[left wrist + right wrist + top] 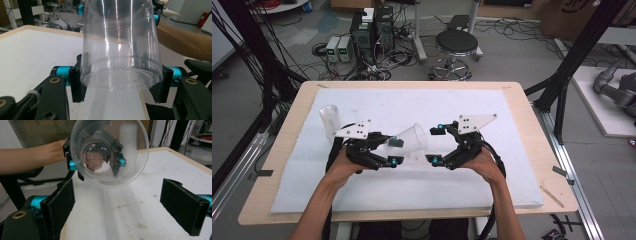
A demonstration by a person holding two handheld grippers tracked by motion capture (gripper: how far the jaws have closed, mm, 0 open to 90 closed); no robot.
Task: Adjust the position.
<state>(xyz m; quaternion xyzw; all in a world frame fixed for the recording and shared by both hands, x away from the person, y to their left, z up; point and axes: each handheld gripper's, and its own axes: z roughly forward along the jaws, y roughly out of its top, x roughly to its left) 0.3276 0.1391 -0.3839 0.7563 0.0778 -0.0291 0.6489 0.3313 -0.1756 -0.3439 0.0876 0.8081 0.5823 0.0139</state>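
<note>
Left tool [393, 150] grips a clear plastic cup [411, 139] by its base, mouth toward the wide-open, empty right tool [433, 145]. Likely handover; right must close on the rim.

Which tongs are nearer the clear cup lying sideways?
Left. The left tongs are shut on the clear cup near its base; the right tongs are open, just off its rim, apart.
</note>
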